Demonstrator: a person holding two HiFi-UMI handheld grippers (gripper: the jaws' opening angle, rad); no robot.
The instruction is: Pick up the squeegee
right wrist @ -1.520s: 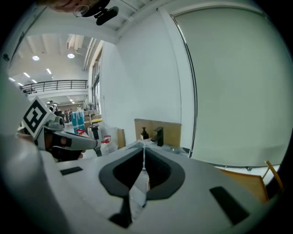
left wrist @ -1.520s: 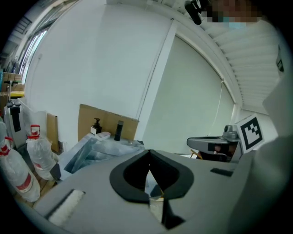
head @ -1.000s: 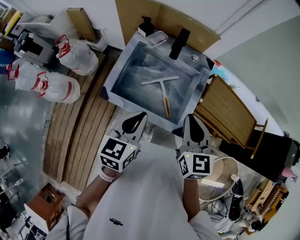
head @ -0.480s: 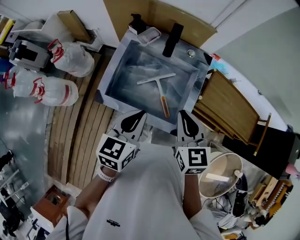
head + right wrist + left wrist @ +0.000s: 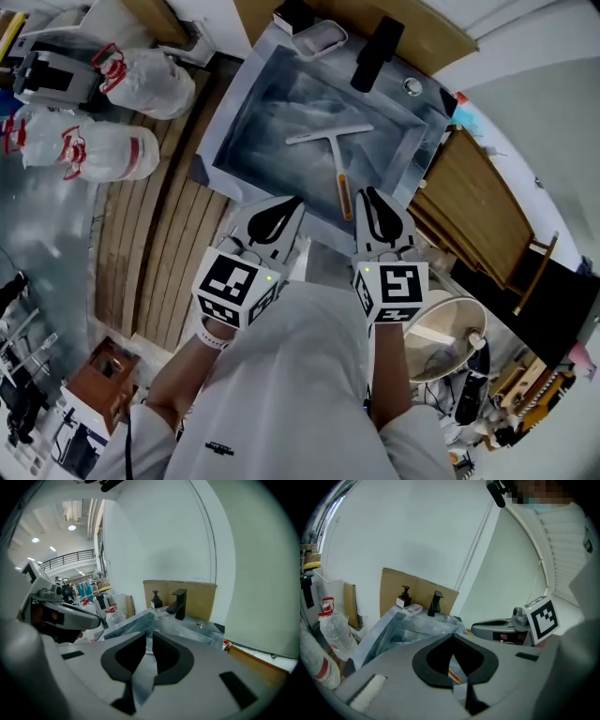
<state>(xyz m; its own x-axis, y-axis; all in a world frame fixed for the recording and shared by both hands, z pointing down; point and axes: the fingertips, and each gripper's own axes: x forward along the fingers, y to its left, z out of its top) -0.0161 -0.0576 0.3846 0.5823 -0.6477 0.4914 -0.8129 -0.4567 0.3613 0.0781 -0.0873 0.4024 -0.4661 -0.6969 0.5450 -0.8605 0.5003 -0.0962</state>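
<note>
A squeegee [image 5: 336,157] lies flat in the steel sink [image 5: 232,120], its pale blade across the basin and its orange-tipped handle [image 5: 344,204] pointing at the near rim. My left gripper [image 5: 296,201] hovers over the near rim, shut and empty, left of the handle. My right gripper [image 5: 366,192] is shut and empty, its tips just right of the handle's end. In the left gripper view, the orange handle [image 5: 455,677] shows below the closed jaws of the left gripper [image 5: 452,637]. The right gripper [image 5: 150,635] points at the sink in its own view.
A black faucet [image 5: 375,52], a soap dish [image 5: 316,37] and a soap dispenser [image 5: 403,597] stand at the sink's far edge. Tied plastic bags [image 5: 89,150] lie left, beside wooden slats [image 5: 178,234]. A wooden board [image 5: 478,206] and a round bowl [image 5: 436,342] are right.
Both grippers have sunk and moved forward to the sink's near rim. The right gripper's tips have come close to the end of the squeegee's handle.
</note>
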